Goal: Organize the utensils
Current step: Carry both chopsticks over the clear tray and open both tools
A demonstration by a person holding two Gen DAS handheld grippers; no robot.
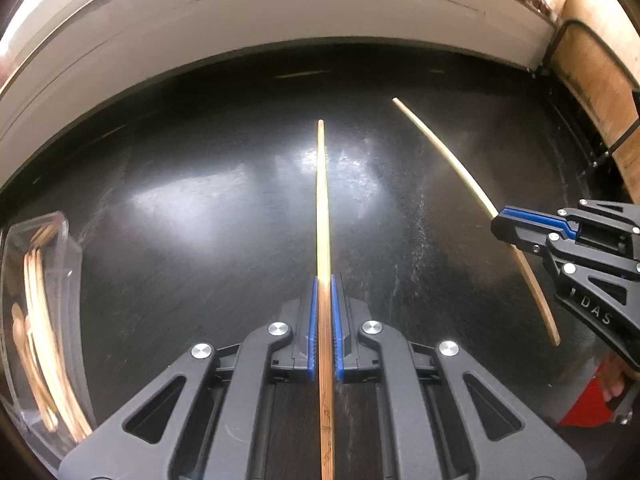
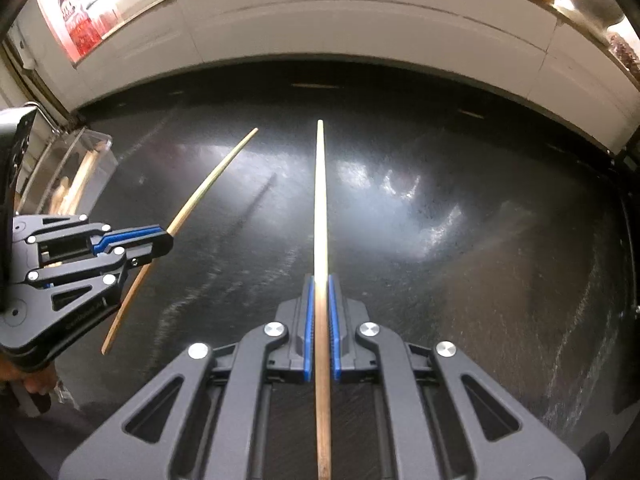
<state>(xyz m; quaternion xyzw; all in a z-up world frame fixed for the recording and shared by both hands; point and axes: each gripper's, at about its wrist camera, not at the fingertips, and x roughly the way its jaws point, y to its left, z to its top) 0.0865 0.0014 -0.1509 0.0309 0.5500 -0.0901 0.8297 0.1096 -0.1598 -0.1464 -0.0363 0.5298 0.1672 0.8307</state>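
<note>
Each gripper holds one wooden chopstick above a dark glossy table (image 1: 200, 200). My left gripper (image 1: 325, 280) is shut on a chopstick (image 1: 322, 200) that runs straight ahead between its blue pads. In the right wrist view that same left gripper (image 2: 166, 238) appears at the left, with its chopstick (image 2: 212, 178) slanting across. My right gripper (image 2: 320, 280) is shut on the other chopstick (image 2: 320, 200), tip pointing forward. The left wrist view shows the right gripper (image 1: 498, 224) at the right edge, clamped on its chopstick (image 1: 452, 160). Both sticks hang off the table surface.
A clear plastic container (image 1: 40, 300) with several wooden utensils sits at the table's left; the same container (image 2: 76, 172) is seen at the left of the right wrist view. A white counter edge (image 1: 280, 20) runs behind the table. A person's hand (image 1: 614, 380) grips the right tool.
</note>
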